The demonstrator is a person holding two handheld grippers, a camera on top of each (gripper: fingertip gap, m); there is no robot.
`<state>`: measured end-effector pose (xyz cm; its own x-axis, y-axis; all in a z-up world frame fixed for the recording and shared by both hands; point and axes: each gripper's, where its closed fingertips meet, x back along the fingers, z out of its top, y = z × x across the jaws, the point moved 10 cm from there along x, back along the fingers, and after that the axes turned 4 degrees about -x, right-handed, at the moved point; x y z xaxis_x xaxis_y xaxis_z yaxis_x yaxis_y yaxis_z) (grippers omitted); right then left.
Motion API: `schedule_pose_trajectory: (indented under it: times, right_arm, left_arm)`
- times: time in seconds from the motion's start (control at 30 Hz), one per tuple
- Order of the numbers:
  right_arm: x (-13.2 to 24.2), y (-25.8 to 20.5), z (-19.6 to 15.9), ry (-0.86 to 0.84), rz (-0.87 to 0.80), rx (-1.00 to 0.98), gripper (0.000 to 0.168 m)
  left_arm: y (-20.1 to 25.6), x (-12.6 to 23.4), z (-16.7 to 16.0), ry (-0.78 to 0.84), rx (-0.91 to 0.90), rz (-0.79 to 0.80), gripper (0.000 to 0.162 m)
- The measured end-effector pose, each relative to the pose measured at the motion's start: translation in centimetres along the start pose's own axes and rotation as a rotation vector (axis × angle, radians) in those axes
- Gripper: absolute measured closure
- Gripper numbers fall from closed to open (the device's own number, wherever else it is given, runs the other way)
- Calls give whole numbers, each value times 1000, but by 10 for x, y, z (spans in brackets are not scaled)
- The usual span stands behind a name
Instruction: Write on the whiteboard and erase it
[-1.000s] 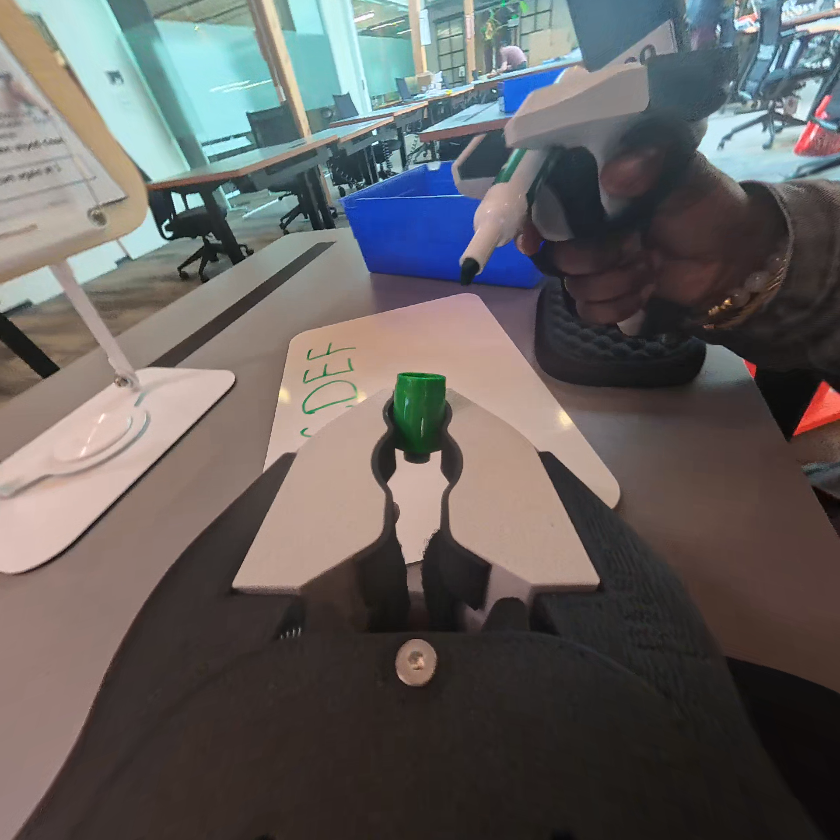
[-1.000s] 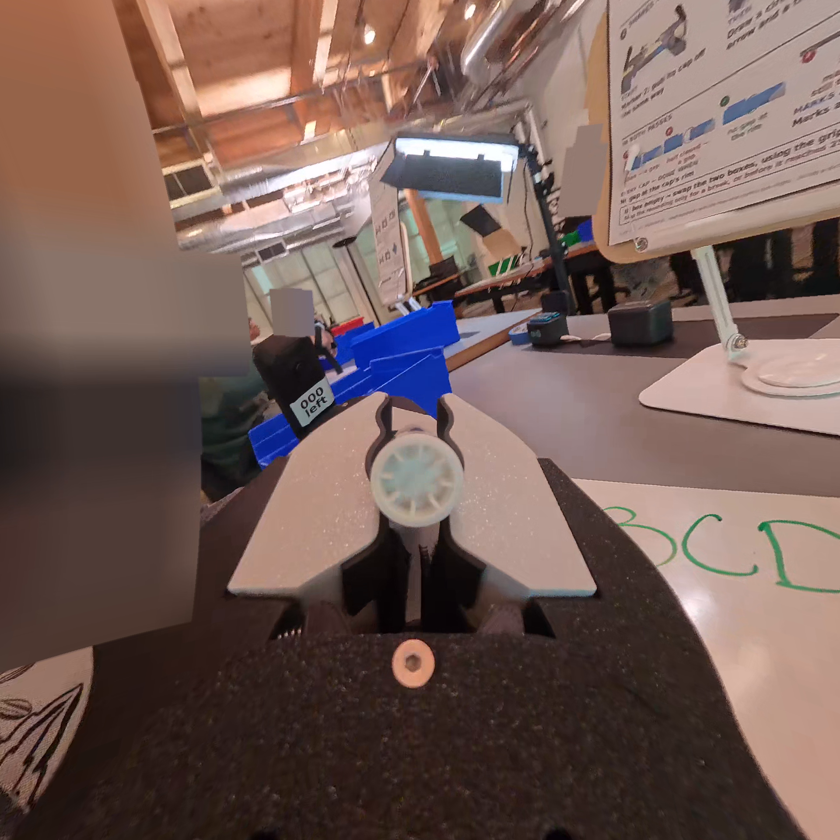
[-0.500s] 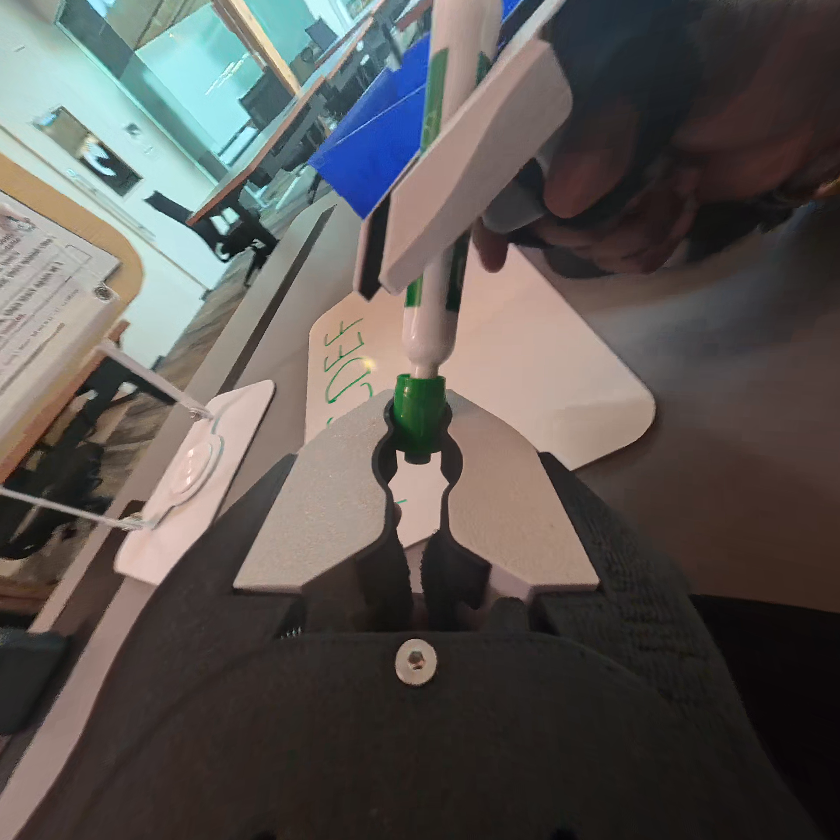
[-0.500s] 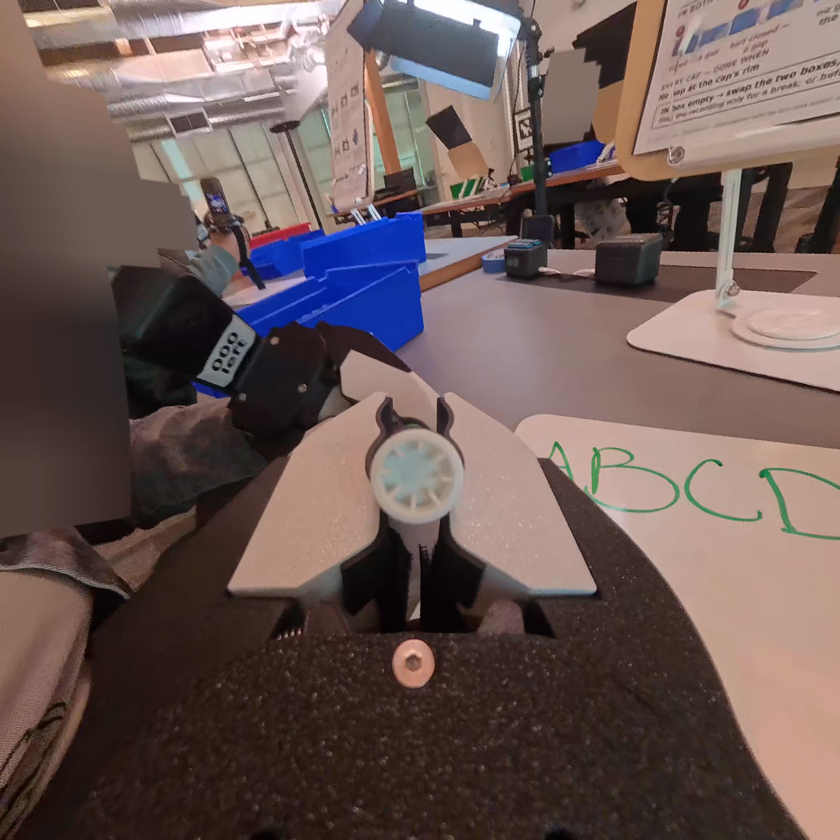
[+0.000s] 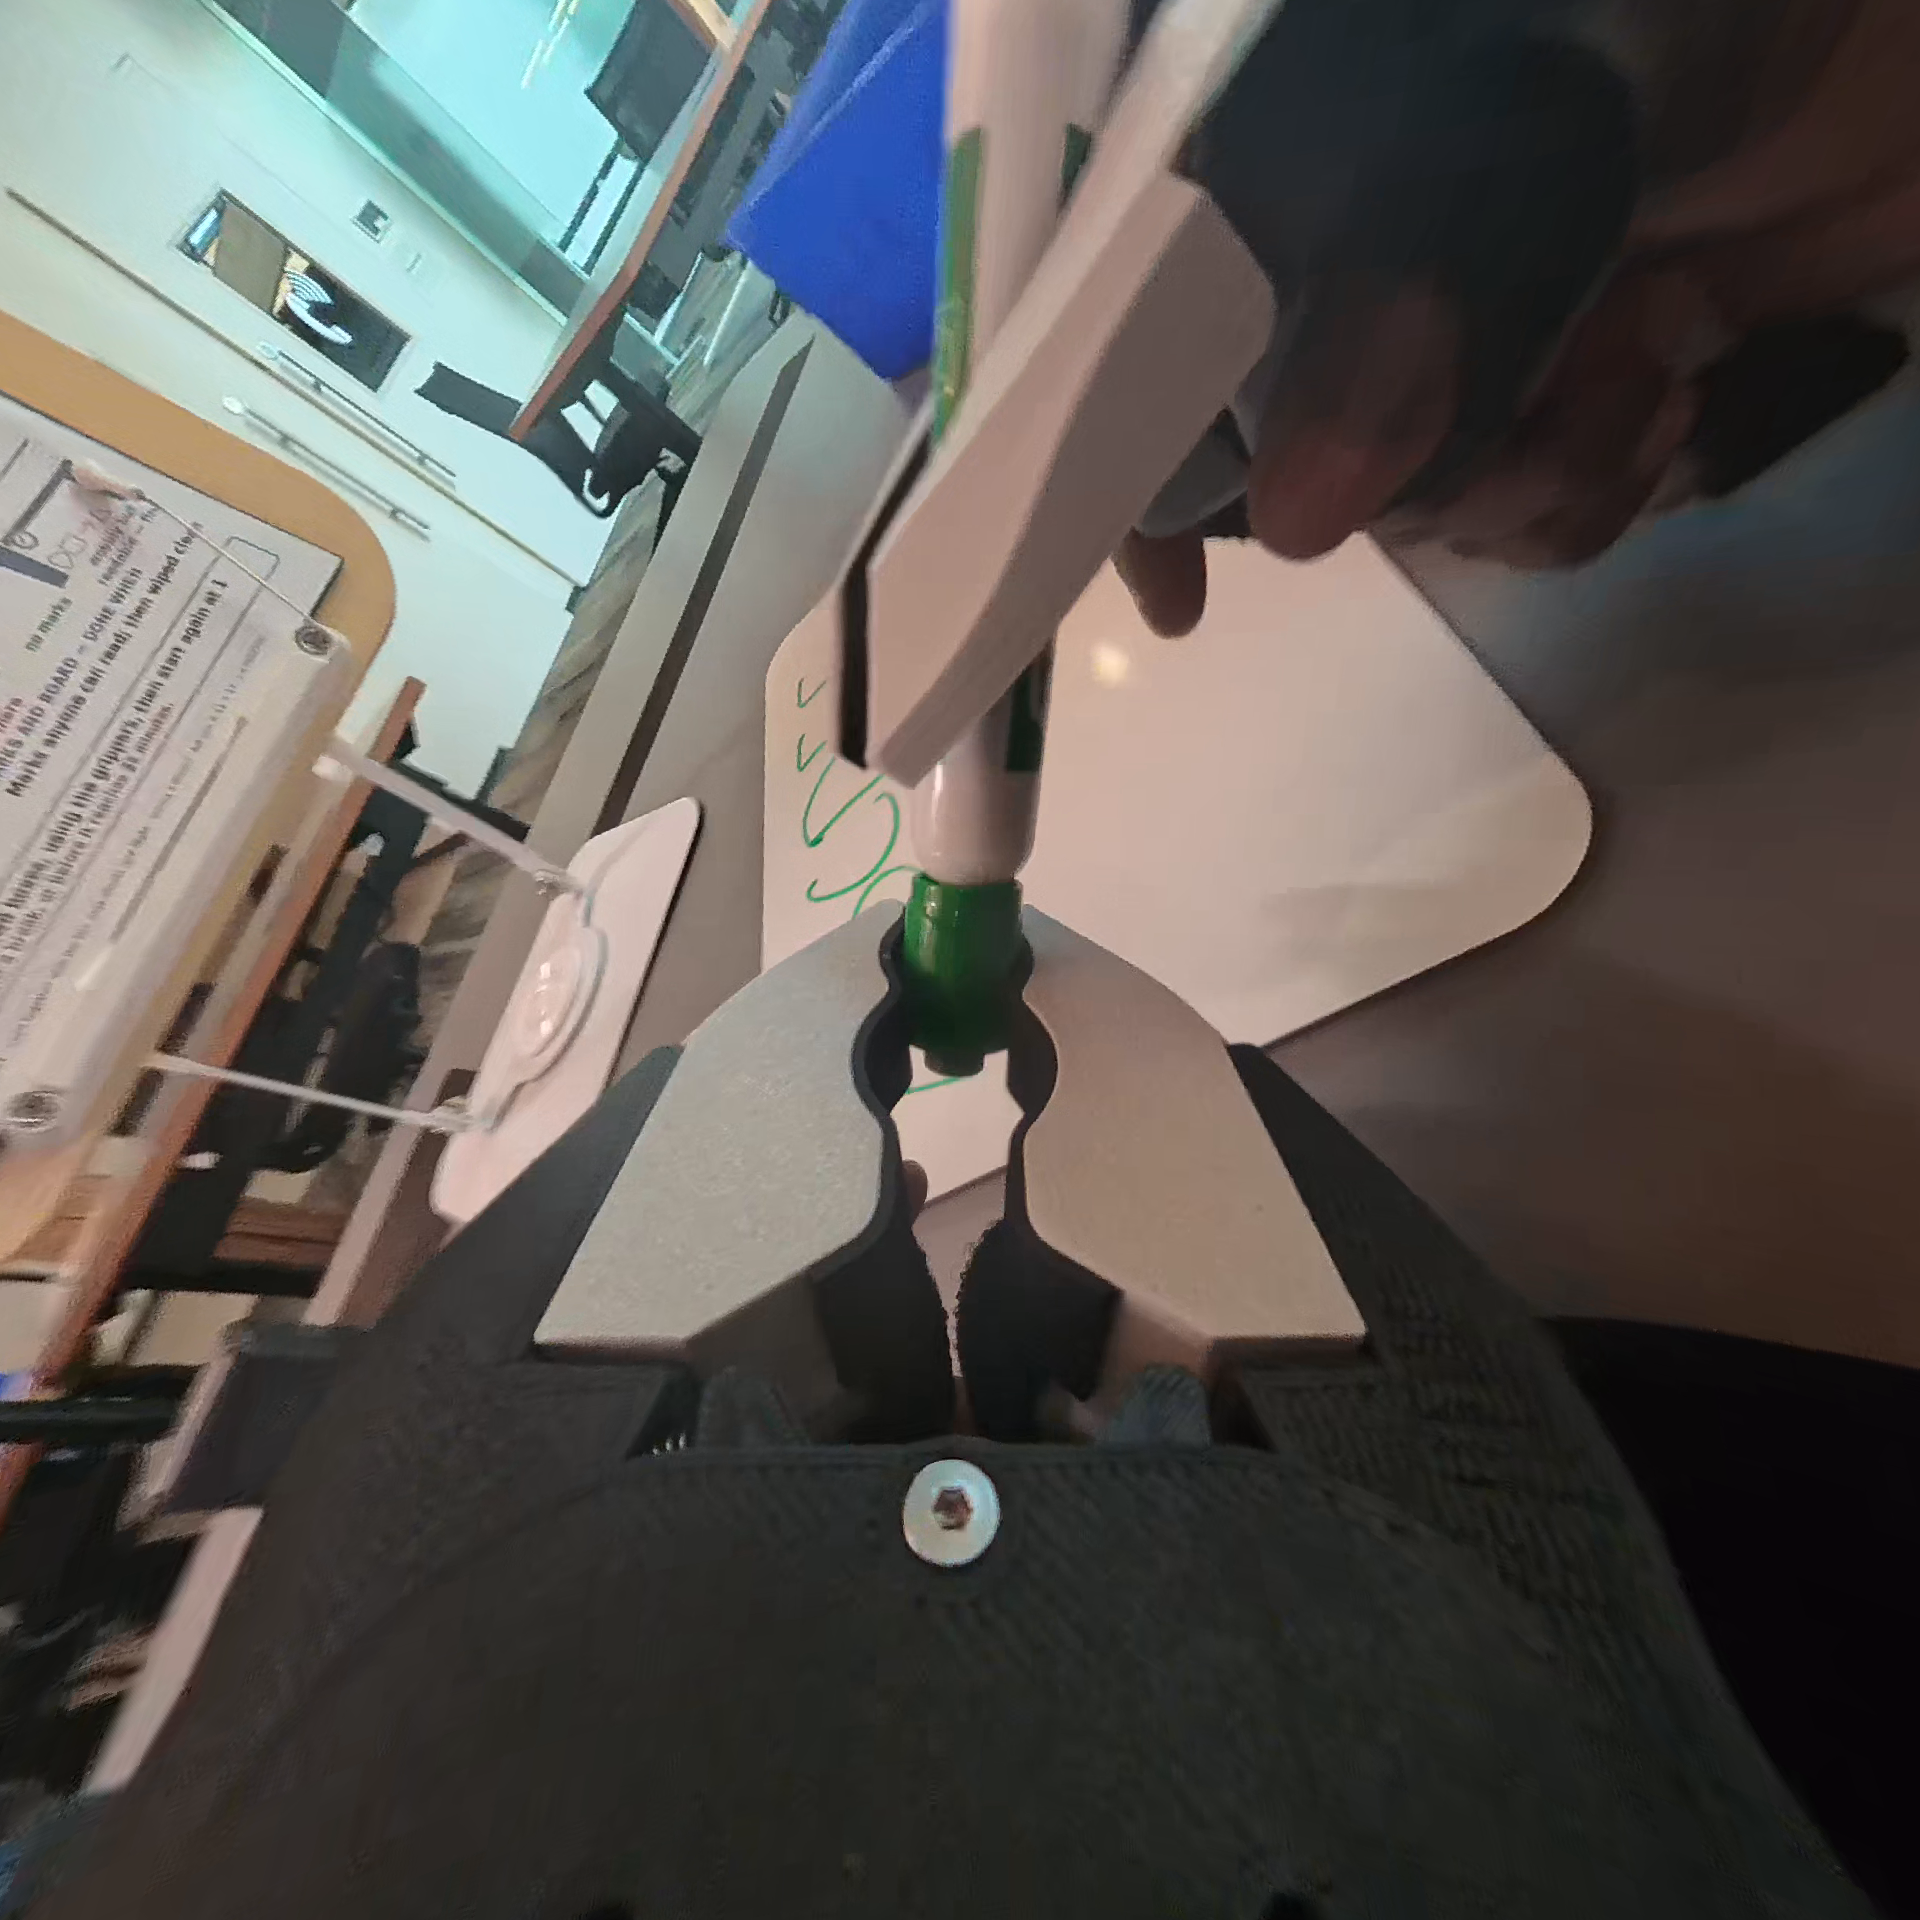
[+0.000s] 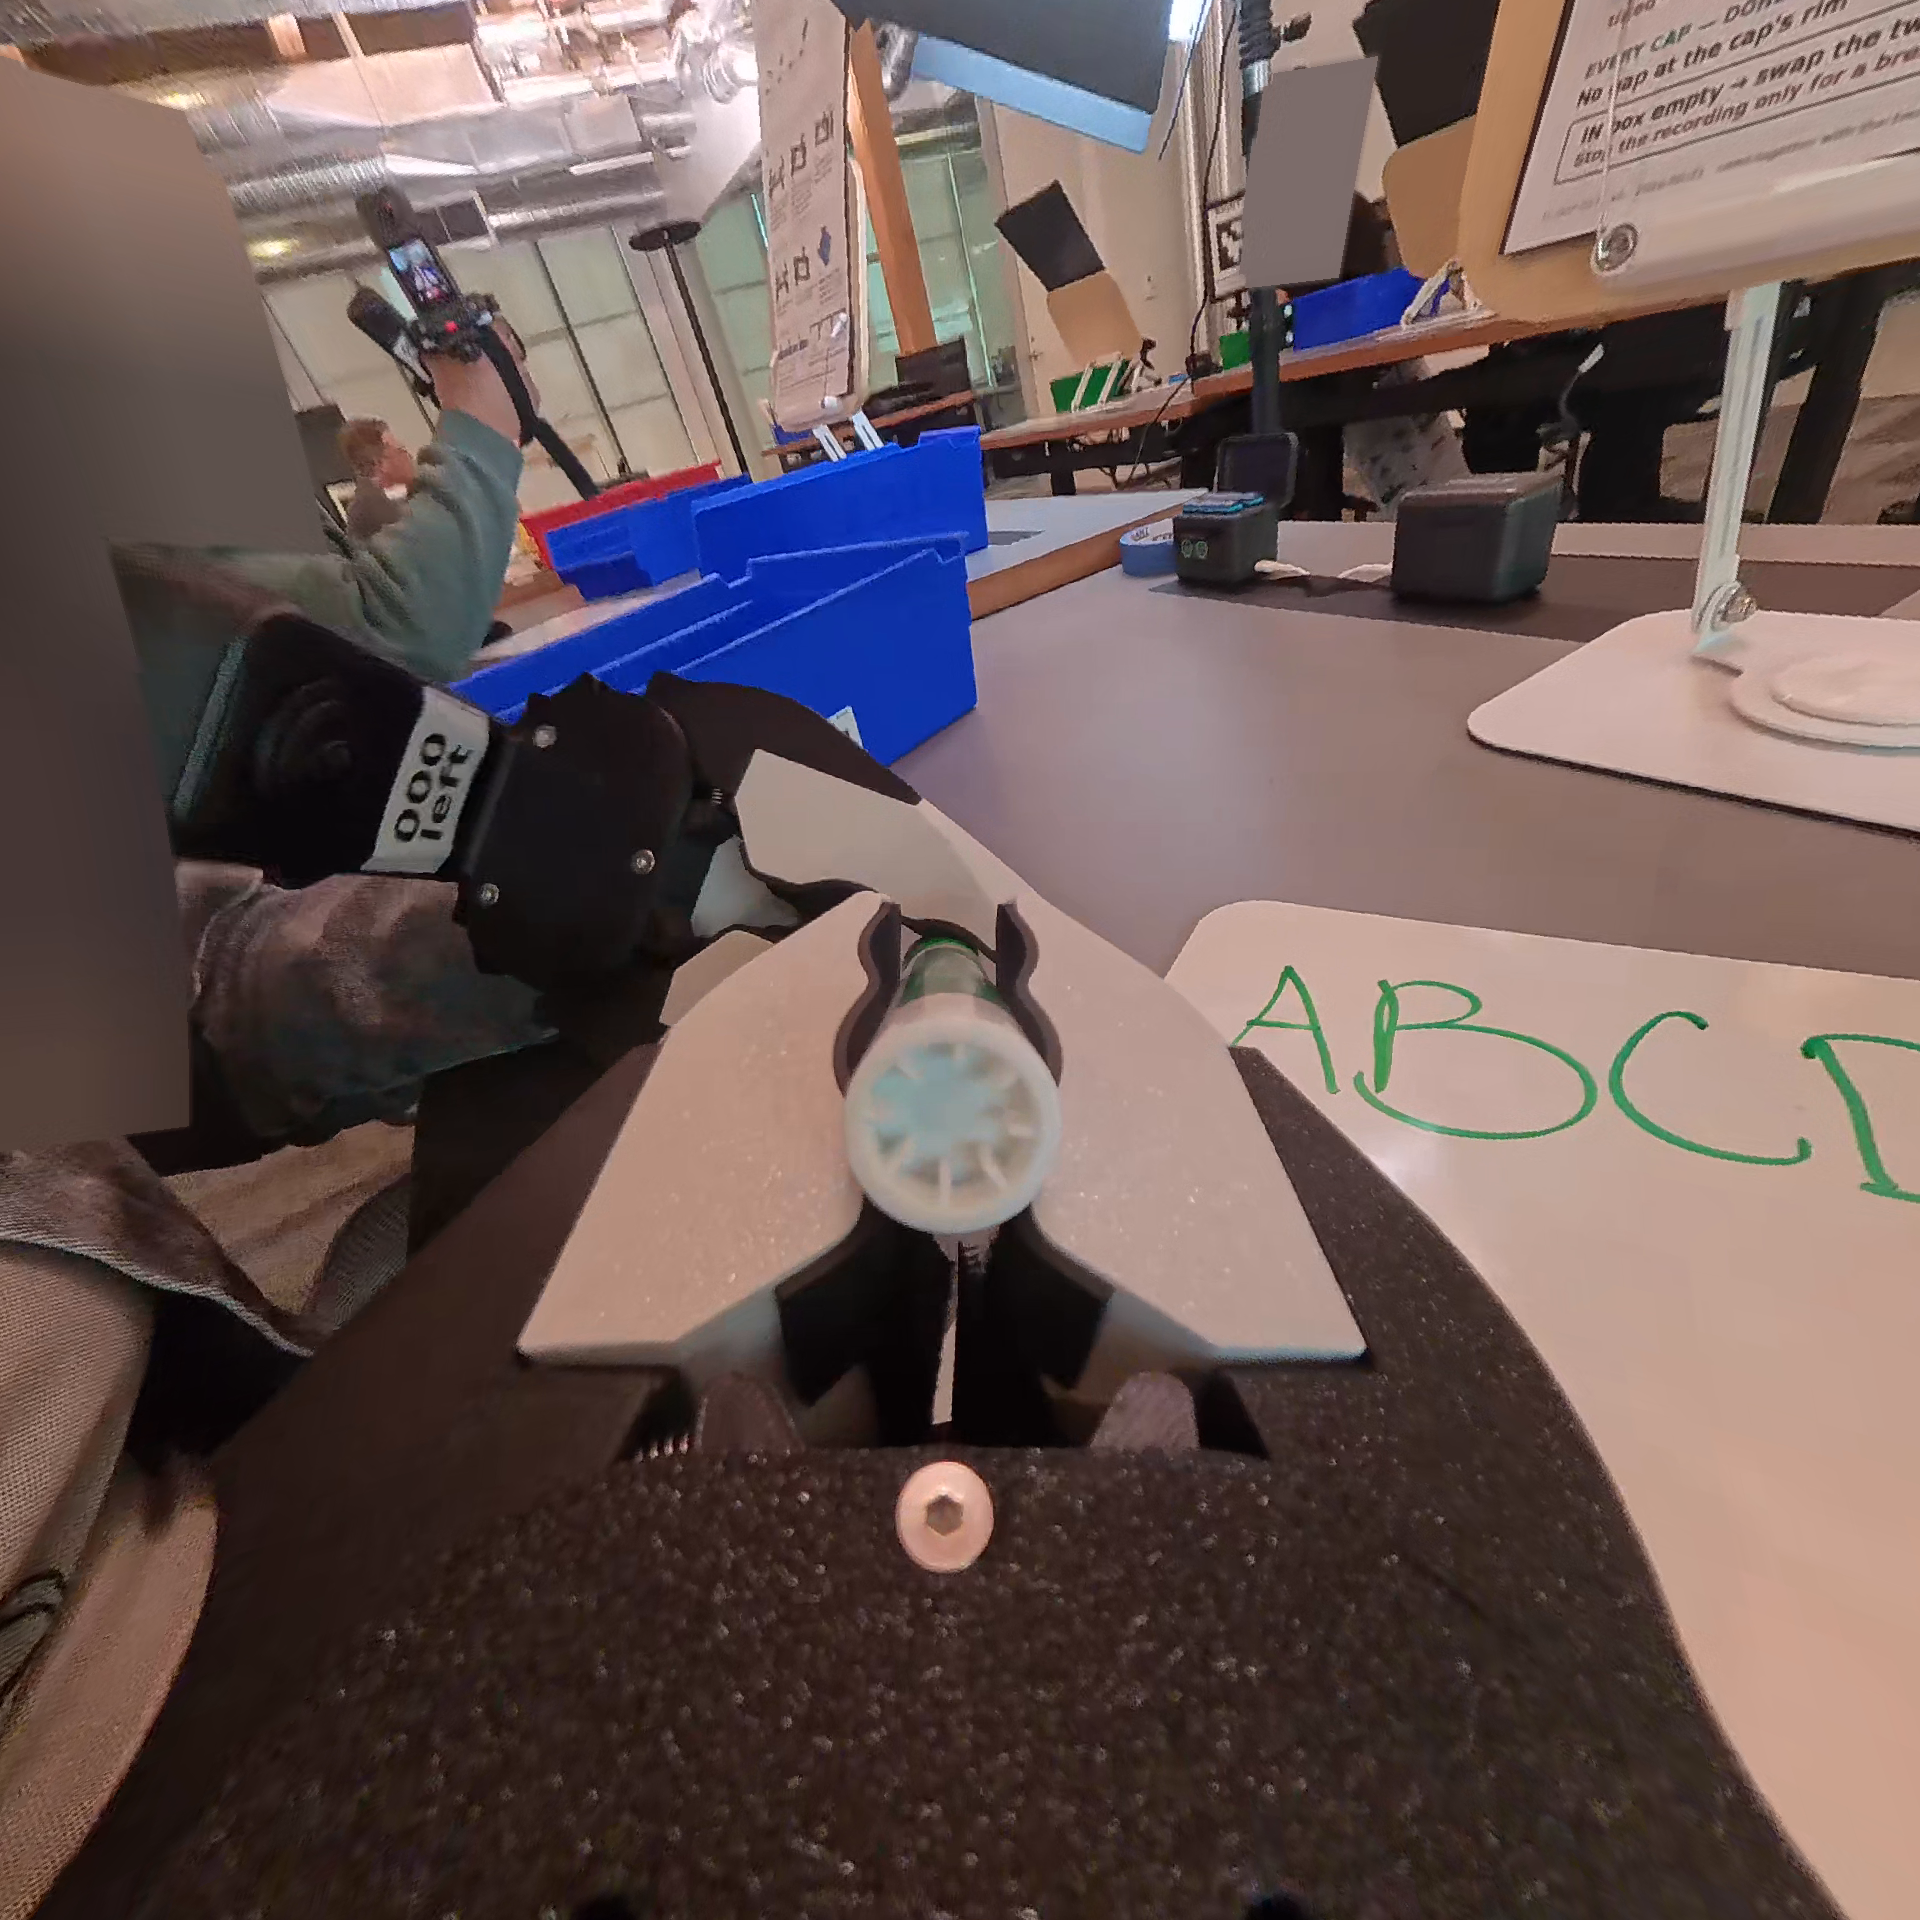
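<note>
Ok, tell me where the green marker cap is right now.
In the left wrist view the green marker cap sits centre frame, clamped at the tips of the left gripper, with the marker tip pushed into it above the whiteboard.

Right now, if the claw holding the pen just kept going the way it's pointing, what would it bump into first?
Probably the left claw. The right claw points along its marker, whose tip already sits in the green cap that the left claw grips. Depth is hard to judge here.
</note>
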<state>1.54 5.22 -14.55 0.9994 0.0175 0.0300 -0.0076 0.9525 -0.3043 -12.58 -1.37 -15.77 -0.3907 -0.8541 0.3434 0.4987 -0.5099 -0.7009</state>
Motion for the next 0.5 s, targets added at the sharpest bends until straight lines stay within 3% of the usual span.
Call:
schedule_pose_trajectory:
  times: [0.1,0.23,0.33,0.4,0.5]
  right_arm:
    - [-2,-5,3,-10,-33,78,149]
    - [-6,-9,3,-103,-67,145,148]
    - [-4,-9,-3,-167,-39,171,146]
    - [0,-11,-4,-197,-21,155,116]
    - [18,-16,5,-71,-68,220,114]
  left_arm:
    - [-2,-1,2,6,82,-5,150]
    - [2,-1,-4,-3,-52,7,149]
    - [-4,0,-2,40,-45,19,148]
    - [-9,5,1,73,-46,65,148]
    - [-10,7,-6,65,-53,73,148]
